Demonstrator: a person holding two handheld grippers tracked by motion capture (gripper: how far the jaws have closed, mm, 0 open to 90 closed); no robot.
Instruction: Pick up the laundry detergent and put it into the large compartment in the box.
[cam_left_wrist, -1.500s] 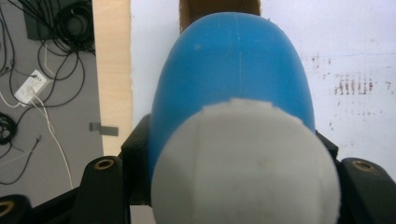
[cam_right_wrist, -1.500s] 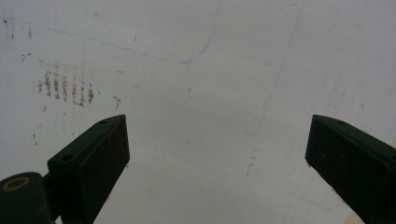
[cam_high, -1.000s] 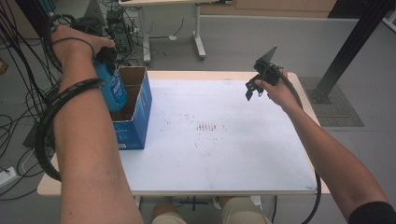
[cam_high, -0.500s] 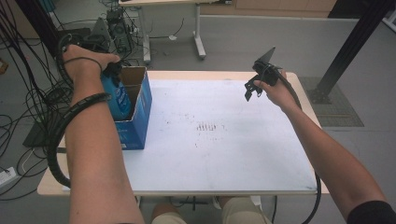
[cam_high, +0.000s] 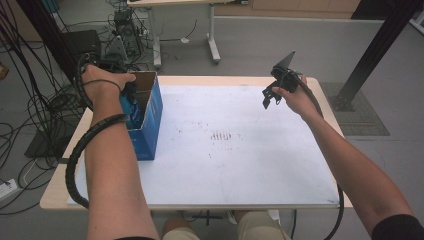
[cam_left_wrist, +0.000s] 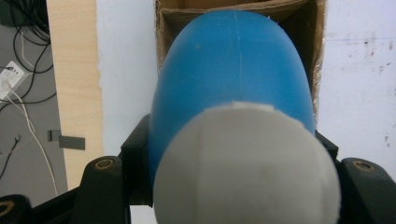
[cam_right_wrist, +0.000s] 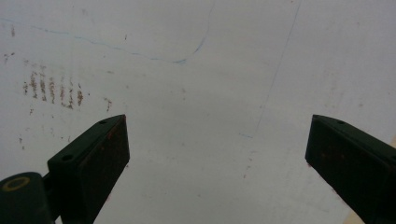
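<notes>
A blue bottle (cam_left_wrist: 233, 70) with a rounded white cap (cam_left_wrist: 247, 168) hangs neck-up between the black jaws of my left gripper (cam_left_wrist: 231, 147), which is shut on it. Its lower end sits inside the open blue cardboard box (cam_high: 150, 120) at the table's left edge; brown inner walls (cam_left_wrist: 317, 28) surround it. From above, the left hand and left gripper (cam_high: 127, 92) cover most of the bottle (cam_high: 131, 107). My right gripper (cam_high: 270, 100) hovers over the table's far right part, and in its own view the right gripper (cam_right_wrist: 217, 154) is open, nothing between its jaws.
The white tabletop (cam_high: 240, 165) carries faint brown marks (cam_high: 222, 136) near its middle. Cables (cam_high: 30, 115) lie on the floor to the left. Another table's legs (cam_high: 212, 35) stand behind, and a black post (cam_high: 372, 55) rises at the right.
My left hand has sunk with the blue bottle, bringing it down into the box. The right hand and its gripper have stayed where they were.
</notes>
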